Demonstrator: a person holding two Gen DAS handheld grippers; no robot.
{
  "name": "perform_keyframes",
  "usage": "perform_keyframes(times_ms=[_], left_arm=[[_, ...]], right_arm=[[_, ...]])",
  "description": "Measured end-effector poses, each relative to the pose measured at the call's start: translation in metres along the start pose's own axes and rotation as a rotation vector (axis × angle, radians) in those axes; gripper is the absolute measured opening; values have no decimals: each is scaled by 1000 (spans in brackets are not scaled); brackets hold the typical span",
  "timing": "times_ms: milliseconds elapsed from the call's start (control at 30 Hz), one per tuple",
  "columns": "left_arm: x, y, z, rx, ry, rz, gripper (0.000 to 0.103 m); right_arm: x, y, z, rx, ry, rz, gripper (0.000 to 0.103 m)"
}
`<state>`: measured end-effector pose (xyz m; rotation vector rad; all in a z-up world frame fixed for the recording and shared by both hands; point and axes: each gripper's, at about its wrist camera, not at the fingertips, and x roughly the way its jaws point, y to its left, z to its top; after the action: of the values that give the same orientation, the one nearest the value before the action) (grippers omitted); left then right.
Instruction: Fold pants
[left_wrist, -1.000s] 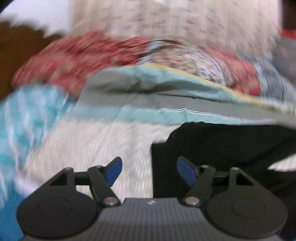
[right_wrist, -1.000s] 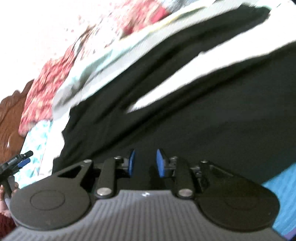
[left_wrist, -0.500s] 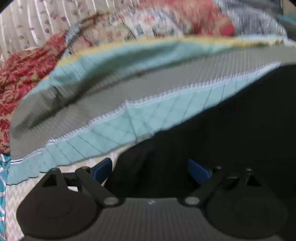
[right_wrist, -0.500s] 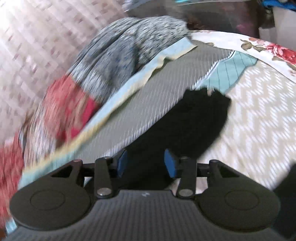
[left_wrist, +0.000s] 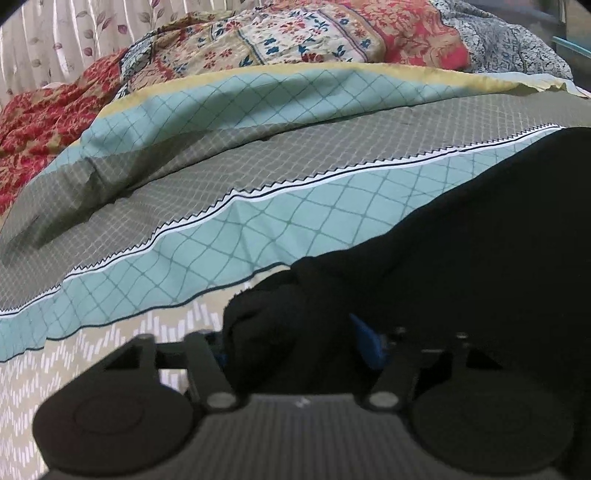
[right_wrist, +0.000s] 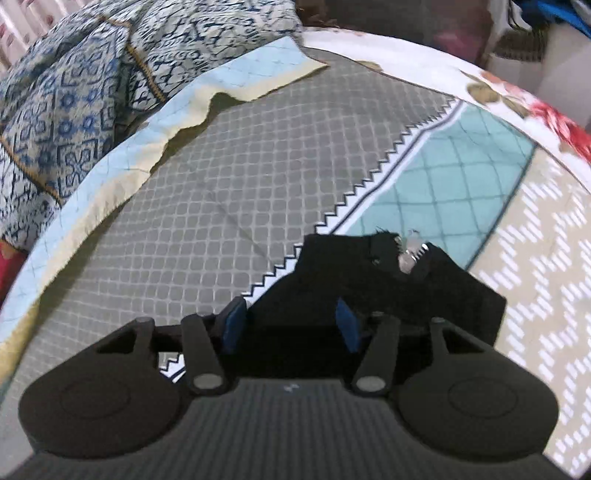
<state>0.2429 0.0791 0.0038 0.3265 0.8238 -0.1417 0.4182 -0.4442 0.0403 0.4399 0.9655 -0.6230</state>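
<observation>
The black pants (left_wrist: 461, 240) lie on the bed sheet and fill the right and lower part of the left wrist view. My left gripper (left_wrist: 291, 347) has a bunched corner of the pants between its blue pads, which stand wide apart. In the right wrist view my right gripper (right_wrist: 290, 325) has its pads wide apart around the waistband end of the pants (right_wrist: 399, 280), where a metal zipper or clasp (right_wrist: 408, 254) shows. The pads do not press the cloth in either view.
The bed has a grey checked sheet (right_wrist: 229, 192) with a teal band (left_wrist: 258, 229) and a beige zigzag part (right_wrist: 546, 266). A red and floral quilt (left_wrist: 258, 48) and a blue patterned blanket (right_wrist: 74, 85) are piled at the back. A curtain hangs behind.
Both grippers have swung over the bed and come down to the ends of the pants. The right gripper's pads have opened wider. The left pads now stand around a bunched corner.
</observation>
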Motion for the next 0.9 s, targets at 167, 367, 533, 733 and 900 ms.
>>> perform_keyframes(times_ms=[167,367,533,733,900], left_arm=[[-15,-13,2,39,-14,48,18],[-71,-20,4,38,-92,74,14],[-147,-21,-9,-3,-179,62,13],[-235,-29,-51,-44,-240,38,13],[-293,-41,-103,-91,-254,9,13]], right_arm=[[-18,-21,-1,13,-21,63,4],[-77,-73,-4,132,-69,205,4],[-145,-111,-22,168,-119,299,4],[-209,-177,-68,218,-177,393,4],[-245,-241,-121,242,-208,430,4]])
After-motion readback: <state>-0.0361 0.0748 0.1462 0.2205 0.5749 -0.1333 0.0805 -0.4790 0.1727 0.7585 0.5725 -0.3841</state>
